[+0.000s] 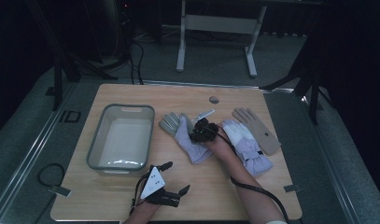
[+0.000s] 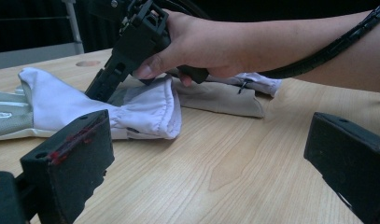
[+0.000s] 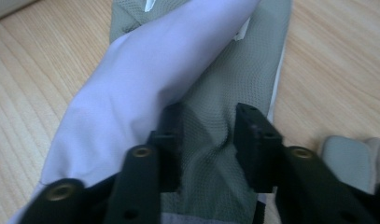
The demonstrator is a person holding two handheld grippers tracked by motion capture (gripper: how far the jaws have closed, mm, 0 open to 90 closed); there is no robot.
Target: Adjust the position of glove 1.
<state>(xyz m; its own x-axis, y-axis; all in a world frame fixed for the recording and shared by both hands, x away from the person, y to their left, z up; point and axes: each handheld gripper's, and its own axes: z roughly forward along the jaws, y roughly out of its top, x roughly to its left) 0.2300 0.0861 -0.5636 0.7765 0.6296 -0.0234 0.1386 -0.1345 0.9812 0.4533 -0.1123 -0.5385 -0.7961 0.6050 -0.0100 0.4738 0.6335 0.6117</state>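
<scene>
The grey-and-white work glove point(image 1: 187, 135) lies flat near the middle of the desk point(image 1: 215, 186), fingers pointing away from the person and toward the grey plastic bin point(image 1: 96, 149) at its left. The right hand-held gripper point(image 1: 202, 130) is down on it; in the right gripper view the two jaws stand partly closed with a ridge of the grey mesh fabric point(image 3: 211, 140) bunched between them, pressing in from both sides. It looks like a pinch being made, not yet a firm clamp. To do this well, close fully on the raised fold so both layers are caught, then lift straight up before swinging toward the bin, so the cuff does not drag on the wood. The white part of the glove point(image 3: 131, 84) is folded over beside the jaws and could slip free if only the mesh is held.

The left hand-held gripper point(image 1: 171, 179) waits near the front edge, jaws wide apart and holding nothing. A second white glove point(image 1: 246, 144) and a tan glove point(image 1: 257, 128) lie just right of the working hand, well clear of the lift path
</scene>
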